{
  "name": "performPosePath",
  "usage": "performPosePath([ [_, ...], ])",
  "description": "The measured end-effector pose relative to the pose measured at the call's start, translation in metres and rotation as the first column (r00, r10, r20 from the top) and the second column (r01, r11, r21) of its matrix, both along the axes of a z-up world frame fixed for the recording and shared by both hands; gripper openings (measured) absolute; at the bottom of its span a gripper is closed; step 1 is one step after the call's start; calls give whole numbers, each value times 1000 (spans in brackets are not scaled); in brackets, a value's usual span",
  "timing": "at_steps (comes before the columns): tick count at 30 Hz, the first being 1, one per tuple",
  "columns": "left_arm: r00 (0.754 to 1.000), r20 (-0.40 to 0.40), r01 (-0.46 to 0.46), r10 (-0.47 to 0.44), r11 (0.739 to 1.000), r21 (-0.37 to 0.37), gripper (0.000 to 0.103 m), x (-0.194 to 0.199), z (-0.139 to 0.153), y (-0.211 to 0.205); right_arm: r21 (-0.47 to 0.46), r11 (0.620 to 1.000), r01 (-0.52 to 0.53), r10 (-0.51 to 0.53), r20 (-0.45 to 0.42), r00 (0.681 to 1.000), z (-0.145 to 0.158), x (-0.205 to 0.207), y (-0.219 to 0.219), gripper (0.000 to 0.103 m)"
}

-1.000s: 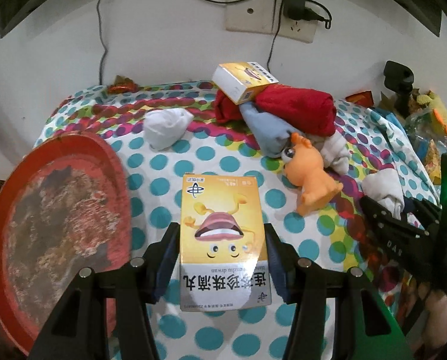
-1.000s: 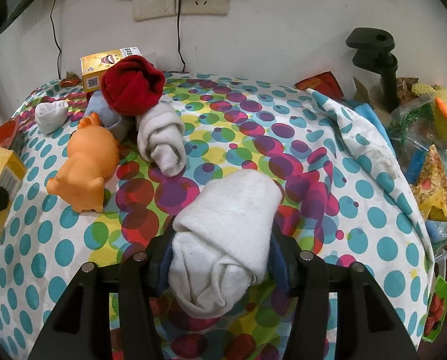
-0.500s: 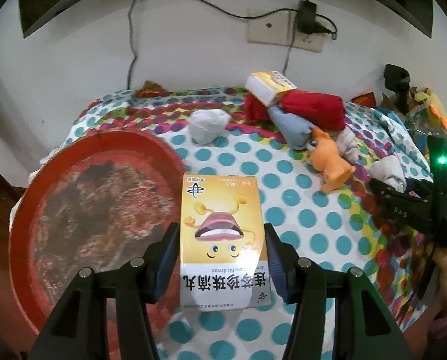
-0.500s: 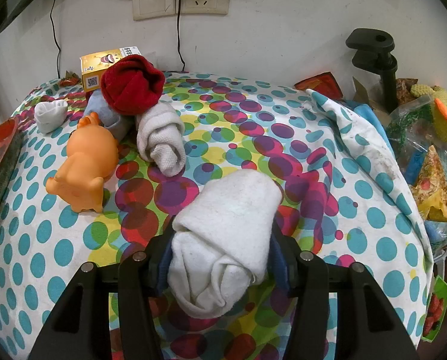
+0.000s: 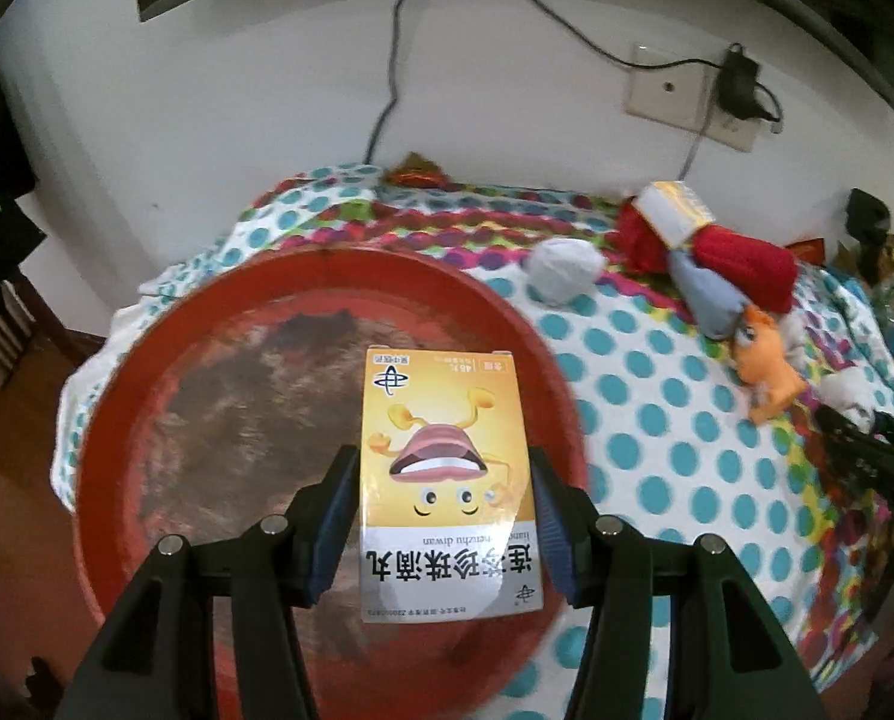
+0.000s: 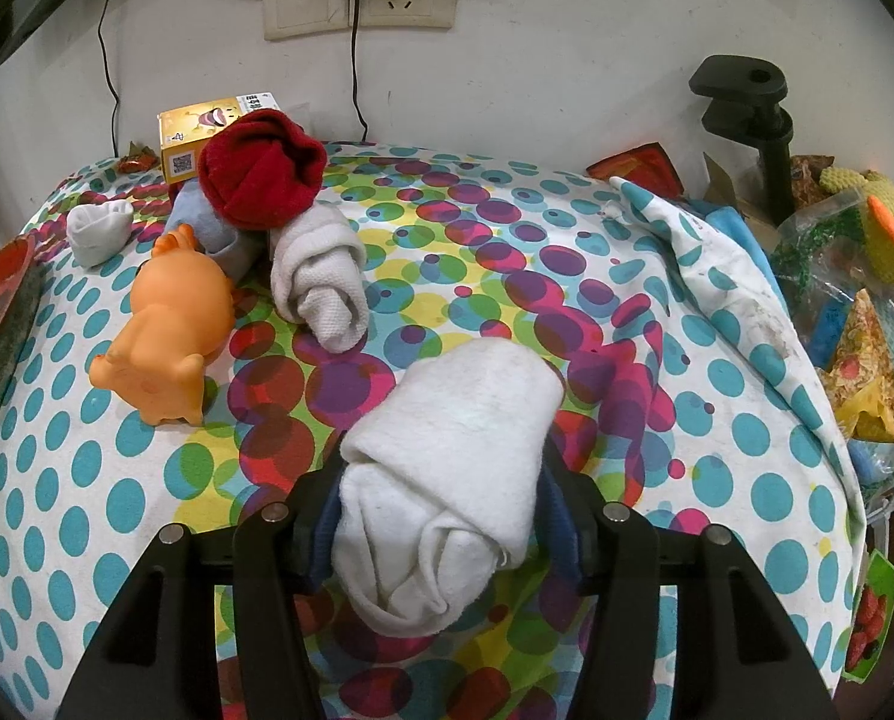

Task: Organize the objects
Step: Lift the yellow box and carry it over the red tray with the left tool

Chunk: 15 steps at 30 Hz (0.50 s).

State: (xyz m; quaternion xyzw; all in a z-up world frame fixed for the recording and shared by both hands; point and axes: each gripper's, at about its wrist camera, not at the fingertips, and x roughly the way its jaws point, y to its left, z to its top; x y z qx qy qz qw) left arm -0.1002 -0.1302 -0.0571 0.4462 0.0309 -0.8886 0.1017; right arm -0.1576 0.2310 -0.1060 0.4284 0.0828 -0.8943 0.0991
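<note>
My left gripper [image 5: 441,462] is shut on a yellow medicine box [image 5: 441,396] with a cartoon mouth, gripped by its long sides. It hangs over the round red tray [image 5: 219,420] at the table's left end. My right gripper [image 6: 441,468] stands low over the dotted cloth with a white rolled sock [image 6: 465,420] between its jaws. Those jaws are opening, and the pads still touch the roll's sides. In the left wrist view the right gripper [image 5: 867,450] shows dark at the right edge.
An orange rubber toy [image 6: 165,336], a grey-white sock roll [image 6: 321,276], a red sock roll [image 6: 261,174], a second yellow box [image 6: 207,126] and a small white sock ball [image 6: 96,228] lie at the back left. Bags and a black clamp [image 6: 747,102] crowd the right edge.
The left gripper has carried the yellow box leftward, from over the dotted cloth to over the red tray. The right gripper has stayed in place, its jaws now slightly wider around the sock.
</note>
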Motion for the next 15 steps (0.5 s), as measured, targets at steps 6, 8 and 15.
performPosePath([
  [6,995,27,-94,93,996,12,55,1,-13,-45,-20,1000,7,-7,10,1000,0,-1,5,56],
  [8,992,41,-118,118,993,-4,55,1,-18,-59,-18,1000,8,-8,9,1000,-1,0,4,56],
  [15,982,85,-167,170,985,-43,55,3,-33,-95,-17,1000,8,-8,9,1000,-1,0,5,56],
])
